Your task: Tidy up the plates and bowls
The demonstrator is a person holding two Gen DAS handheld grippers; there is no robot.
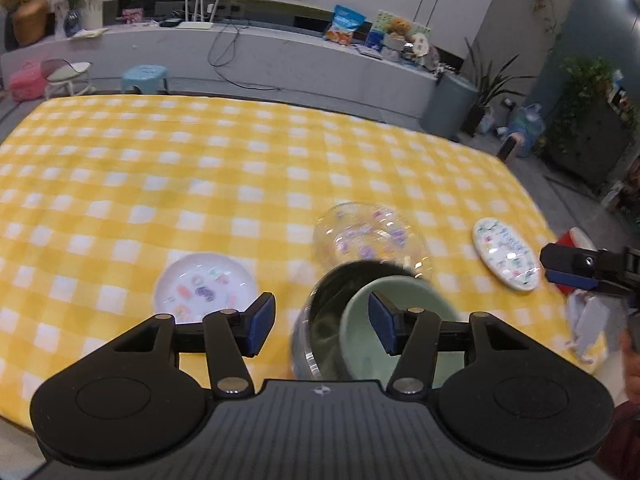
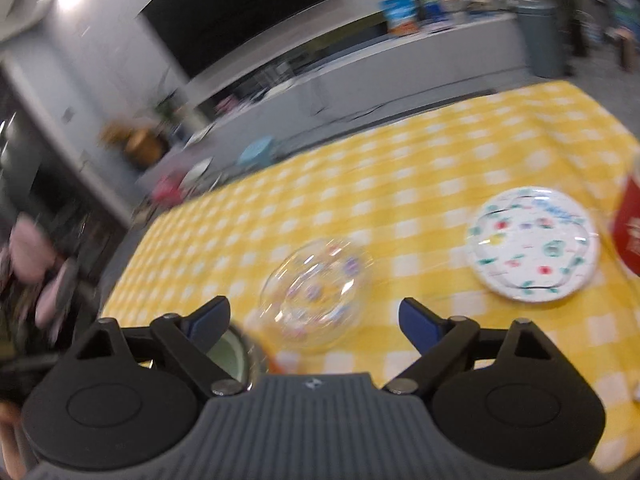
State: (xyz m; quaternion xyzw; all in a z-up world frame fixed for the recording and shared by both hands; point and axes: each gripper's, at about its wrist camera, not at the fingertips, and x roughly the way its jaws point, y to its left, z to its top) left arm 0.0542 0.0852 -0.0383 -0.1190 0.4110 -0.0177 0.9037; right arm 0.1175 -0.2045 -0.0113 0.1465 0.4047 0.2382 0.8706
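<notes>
Ideally the left gripper (image 1: 322,326), jaws spread and empty beside the green bowl (image 1: 400,328), closes squarely on its rim, while the right gripper (image 2: 314,320), likewise released, waits near the clear glass bowl (image 2: 316,292).

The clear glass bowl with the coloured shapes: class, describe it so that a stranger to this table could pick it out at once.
Start at the yellow checked tablecloth. Near its middle, between two white patterned plates, sits the clear glass bowl, just beyond the pale green bowl at the left gripper. Alone among them it is see-through, so the checks show through its walls.
</notes>
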